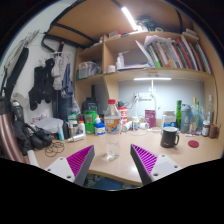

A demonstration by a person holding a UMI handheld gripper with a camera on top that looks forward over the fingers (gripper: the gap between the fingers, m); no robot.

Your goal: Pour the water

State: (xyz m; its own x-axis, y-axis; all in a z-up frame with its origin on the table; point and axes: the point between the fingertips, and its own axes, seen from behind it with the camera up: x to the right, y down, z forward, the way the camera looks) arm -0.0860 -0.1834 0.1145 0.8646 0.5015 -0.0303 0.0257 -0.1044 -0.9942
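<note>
— Where is the water bottle (112,128) found in relation to the gripper (112,160)?

— It is seen straight ahead, standing on the bench (170,158) beyond the fingertips and centred on the gap between the two pads (80,158). No contact is made; the bottle is clear of both fingers.

— And the gripper itself?

— It is held wide apart, with nothing between the fingers. The spread looks ample for the bottle's body.

— How is the bottle's long axis set?

— Upright, with the cap at the top. A forward approach along the fingers' own line is therefore judged to be what is called for, so that the bottle is taken from the side, low on its body.

— Is a receiving vessel to be seen?

— A dark mug (170,137) is placed to the right of the bottle, a little apart from it, on the same bench. It is taken as the likely target, though that cannot be confirmed. Clutter is crowded at the bottle's left, so drift that way is best avoided.
</note>
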